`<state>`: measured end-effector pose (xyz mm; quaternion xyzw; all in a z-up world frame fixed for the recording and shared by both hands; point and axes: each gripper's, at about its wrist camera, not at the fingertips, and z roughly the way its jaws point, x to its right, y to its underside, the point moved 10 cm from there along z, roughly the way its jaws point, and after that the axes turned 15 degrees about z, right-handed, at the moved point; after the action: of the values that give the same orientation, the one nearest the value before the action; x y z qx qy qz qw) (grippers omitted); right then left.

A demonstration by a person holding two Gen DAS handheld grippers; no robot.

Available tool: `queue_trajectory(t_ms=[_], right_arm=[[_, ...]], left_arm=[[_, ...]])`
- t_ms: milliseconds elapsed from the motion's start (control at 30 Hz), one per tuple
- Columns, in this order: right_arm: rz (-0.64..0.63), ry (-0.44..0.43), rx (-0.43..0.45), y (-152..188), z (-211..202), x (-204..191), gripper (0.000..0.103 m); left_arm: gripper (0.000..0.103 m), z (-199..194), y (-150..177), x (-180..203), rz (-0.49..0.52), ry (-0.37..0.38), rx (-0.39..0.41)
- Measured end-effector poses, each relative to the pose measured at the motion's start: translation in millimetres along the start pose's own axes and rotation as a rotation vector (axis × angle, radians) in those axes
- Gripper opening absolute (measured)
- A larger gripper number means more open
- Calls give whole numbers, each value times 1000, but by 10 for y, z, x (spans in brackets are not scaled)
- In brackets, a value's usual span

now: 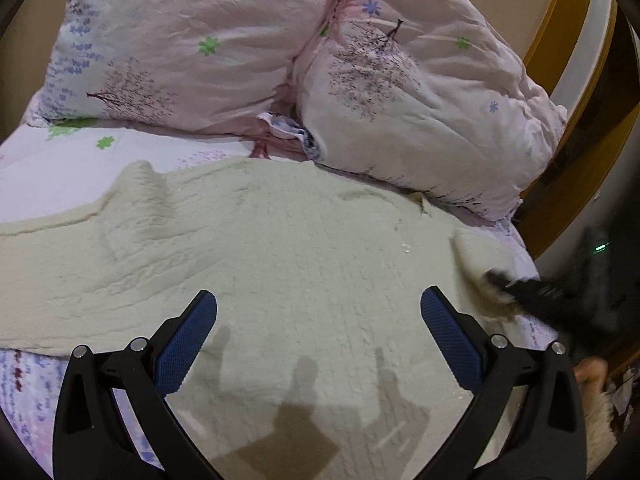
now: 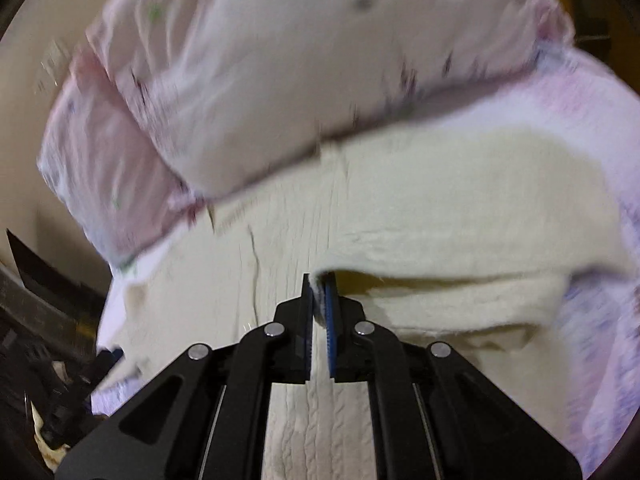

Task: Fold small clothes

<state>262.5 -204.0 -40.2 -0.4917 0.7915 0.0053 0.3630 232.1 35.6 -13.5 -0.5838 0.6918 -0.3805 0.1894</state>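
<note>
A cream knitted sweater lies spread on the bed, one sleeve stretching to the left. My left gripper is open and empty, hovering just above the sweater's lower middle. My right gripper is shut on an edge of the sweater and lifts a fold of it off the bed; that view is blurred by motion. The right gripper also shows in the left wrist view at the sweater's right edge.
Two pink floral pillows lean at the head of the bed behind the sweater. A floral sheet covers the mattress. A wooden headboard curves at the right, where the bed edge drops off.
</note>
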Motion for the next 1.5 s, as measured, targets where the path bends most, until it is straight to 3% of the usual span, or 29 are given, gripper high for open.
queue_trajectory(t_ms=[67, 100, 133, 200, 267, 433, 567, 633, 733, 833, 900, 967, 1033, 1133, 1200, 1333, 1400, 1500], right_arm=[[34, 8, -39, 90, 97, 90, 13], [68, 4, -47, 89, 96, 143, 20], [110, -14, -50, 85, 67, 196, 34], [206, -55, -31, -38, -31, 298, 46], [269, -48, 22, -183, -157, 447, 49], [387, -7, 117, -500, -337, 779, 48], [424, 65, 191, -657, -360, 856, 30], [371, 146, 263, -762, -432, 821, 14], [228, 231, 364, -863, -559, 628, 8], [81, 224, 402, -844, -620, 294, 7], [-48, 167, 376, -740, -522, -123, 7], [-195, 82, 292, -499, -325, -556, 7], [-339, 27, 156, -151, -44, -879, 7], [-450, -3, -42, 294, 327, -1047, 10], [-474, -14, -87, 441, 395, -1047, 16], [-475, -39, -103, 477, 316, -1012, 46], [-424, -49, -129, 427, 218, -923, 51], [-277, -114, -190, 384, 19, -698, 56]], left_arm=[[102, 43, 9, 42, 0, 18, -11], [102, 55, 13, 56, 2, 23, -14], [102, 73, 16, 68, 5, 29, -19], [102, 106, 19, 82, 1, 42, -32], [102, 131, 22, 88, -15, 60, -42], [102, 208, 9, 128, -61, 116, -58], [102, 245, -12, 157, -83, 158, -63], [102, 253, -38, 167, -97, 181, -58], [102, 271, -84, 163, -124, 213, -52], [102, 322, -127, 148, -175, 260, -49], [102, 371, -140, 132, -216, 288, -52], [102, 430, -141, 111, -250, 303, -60], [101, 484, -129, 106, -268, 309, -69], [100, 572, -115, 118, -291, 321, -87], [98, 613, -114, 131, -299, 328, -95], [93, 717, -120, 174, -326, 352, -119], [86, 766, -153, 254, -330, 380, -137], [83, 773, -228, 440, -265, 396, -146]])
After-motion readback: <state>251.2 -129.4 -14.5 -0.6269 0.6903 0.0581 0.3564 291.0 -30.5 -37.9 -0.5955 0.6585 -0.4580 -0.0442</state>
